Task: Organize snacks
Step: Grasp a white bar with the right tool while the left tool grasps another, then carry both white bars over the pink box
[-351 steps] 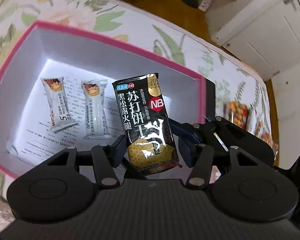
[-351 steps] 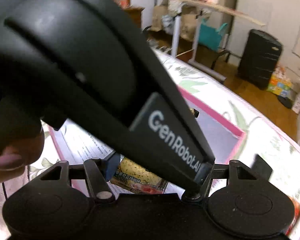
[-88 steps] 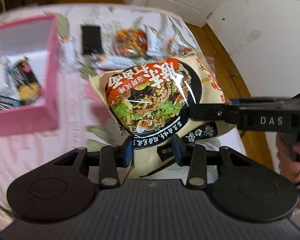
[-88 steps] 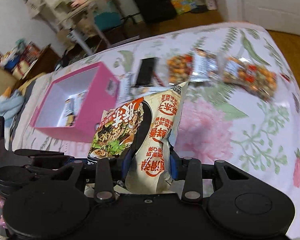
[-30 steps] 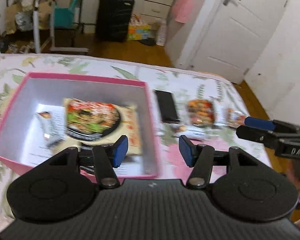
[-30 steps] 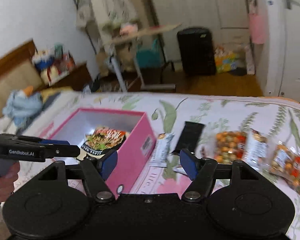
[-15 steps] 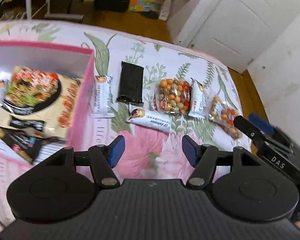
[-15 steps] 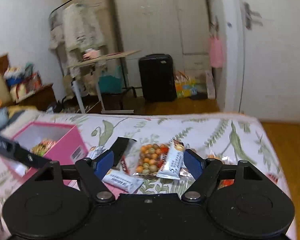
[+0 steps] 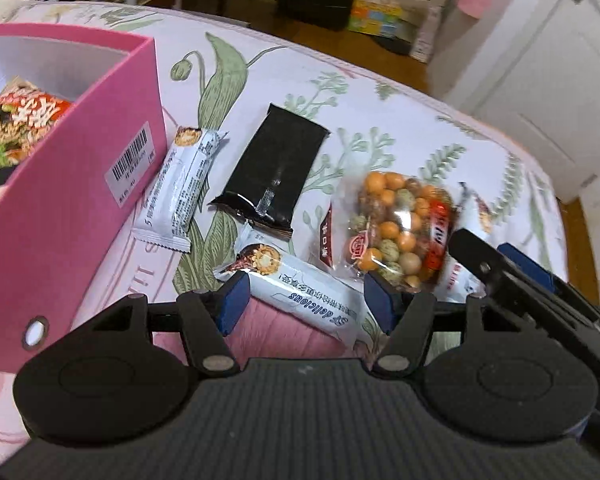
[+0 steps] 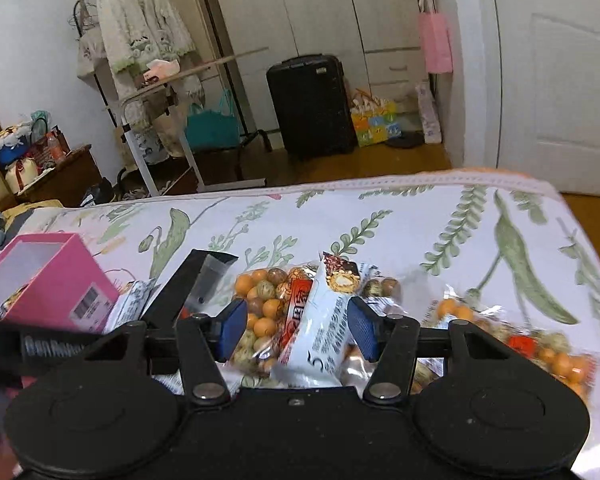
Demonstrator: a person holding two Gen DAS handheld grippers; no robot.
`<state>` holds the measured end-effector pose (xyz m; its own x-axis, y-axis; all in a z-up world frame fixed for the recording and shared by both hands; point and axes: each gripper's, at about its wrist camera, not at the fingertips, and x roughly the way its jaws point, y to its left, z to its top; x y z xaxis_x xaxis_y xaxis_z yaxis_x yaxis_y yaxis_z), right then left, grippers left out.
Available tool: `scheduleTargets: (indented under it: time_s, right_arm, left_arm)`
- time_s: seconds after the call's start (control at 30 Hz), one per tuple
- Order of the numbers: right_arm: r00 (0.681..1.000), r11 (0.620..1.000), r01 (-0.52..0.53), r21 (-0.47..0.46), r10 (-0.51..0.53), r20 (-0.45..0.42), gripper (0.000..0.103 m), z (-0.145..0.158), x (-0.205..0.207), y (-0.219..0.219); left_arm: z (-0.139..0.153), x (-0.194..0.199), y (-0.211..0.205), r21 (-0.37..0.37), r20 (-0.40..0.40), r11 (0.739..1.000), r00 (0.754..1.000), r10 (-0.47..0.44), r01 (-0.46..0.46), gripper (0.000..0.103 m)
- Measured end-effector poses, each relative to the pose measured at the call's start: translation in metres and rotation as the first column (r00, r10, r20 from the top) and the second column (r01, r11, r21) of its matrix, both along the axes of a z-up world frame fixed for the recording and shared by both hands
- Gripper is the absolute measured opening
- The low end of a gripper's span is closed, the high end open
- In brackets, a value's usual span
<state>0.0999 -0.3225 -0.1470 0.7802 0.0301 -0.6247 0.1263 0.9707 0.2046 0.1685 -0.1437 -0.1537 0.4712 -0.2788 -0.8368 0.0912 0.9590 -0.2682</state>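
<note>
My left gripper [image 9: 306, 302] stands open over a white snack bar [image 9: 300, 286] printed "delicious", which lies between the pads without contact. My right gripper [image 10: 296, 330] has just been closing; its pads flank a second white snack bar [image 10: 328, 312] marked "5" but do not press it. That bar lies tilted across a clear bag of coated peanuts [image 10: 260, 300], orange and green. Beside them lie a black packet [image 9: 274, 172] and another white bar [image 9: 180, 188] touching the pink box [image 9: 72, 184]. The box holds a noodle packet [image 9: 10, 128]. All rest on a floral bedspread [image 10: 440, 216]. Beyond: a black suitcase [image 10: 310, 106], a clothes rack [image 10: 140, 48], a white door [image 10: 560, 80].
</note>
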Motion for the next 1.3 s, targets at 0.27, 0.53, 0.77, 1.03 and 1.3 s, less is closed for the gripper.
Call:
scheduleTargets:
  time_s: [0.27,0.53,0.77,1.03,1.3]
  right_arm:
    - [0.998,0.998,0.057,0.031,-0.056,-0.026,0.035,-0.022,-0.002,-0.003]
    - [1.000,0.996,0.008,0.088,-0.007,-0.017,0.032,-0.022,-0.034,0.012]
    - [0.998,0.992,0.046,0.115,-0.041,-0.043,0.033,-0.028,-0.037,0.018]
    - [0.993,0.981,0.095,0.166,-0.082,-0.086,0.032,-0.032,-0.049,0.022]
    - [0.986,0.967,0.120,0.225,-0.090,-0.138,0.032,-0.026,-0.064,0.029]
  left_arm:
    - [-0.019,-0.005,-0.010,0.082,0.053,0.997,0.999,0.003,-0.008,0.066]
    - [-0.020,-0.008,0.004,0.034,0.052,0.998,0.997,0.049,-0.051,0.067]
    - [-0.023,-0.004,0.004,-0.007,0.052,0.996,0.995,0.088,-0.087,0.065]
    - [-0.022,-0.006,0.020,-0.057,0.029,0.995,0.996,0.086,-0.084,0.039]
    - [-0.009,-0.018,0.042,-0.082,0.008,0.996,1.000,-0.021,0.021,0.035]
